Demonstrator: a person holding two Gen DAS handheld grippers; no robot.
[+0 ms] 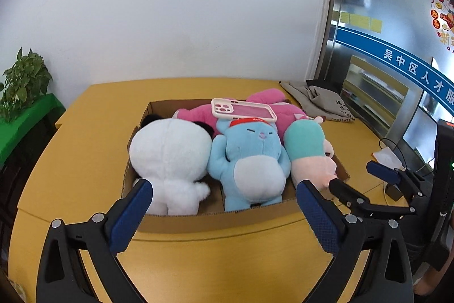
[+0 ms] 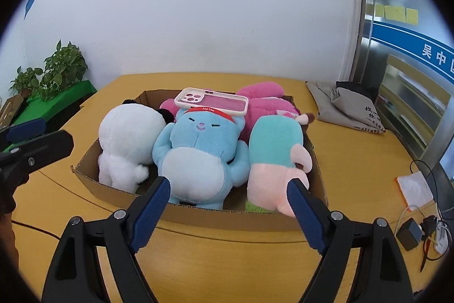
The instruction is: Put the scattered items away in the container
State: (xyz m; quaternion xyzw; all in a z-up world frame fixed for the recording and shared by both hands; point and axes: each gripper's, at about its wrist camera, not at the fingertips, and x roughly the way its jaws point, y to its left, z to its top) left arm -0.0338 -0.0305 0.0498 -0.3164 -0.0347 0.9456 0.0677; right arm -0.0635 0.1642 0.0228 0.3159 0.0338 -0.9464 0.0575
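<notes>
A shallow cardboard box (image 1: 184,223) (image 2: 93,186) sits on the yellow table. In it lie a white plush (image 1: 170,158) (image 2: 124,138), a blue plush (image 1: 249,161) (image 2: 198,149), a teal-and-pink plush (image 1: 306,149) (image 2: 275,158) and a pink plush (image 1: 266,98) (image 2: 264,95) at the back. A pink phone case (image 1: 244,110) (image 2: 211,102) rests on top of the plushes. My left gripper (image 1: 224,189) is open and empty in front of the box. My right gripper (image 2: 228,186) is open and empty at the box's near edge; it also shows in the left wrist view (image 1: 354,178).
A folded grey cloth bag (image 1: 320,101) (image 2: 346,107) lies on the table's far right. A white pad (image 2: 415,189), charger (image 2: 408,230) and cables lie at the right edge. Potted plants (image 1: 22,81) (image 2: 56,70) stand on a green shelf at left. A white wall is behind.
</notes>
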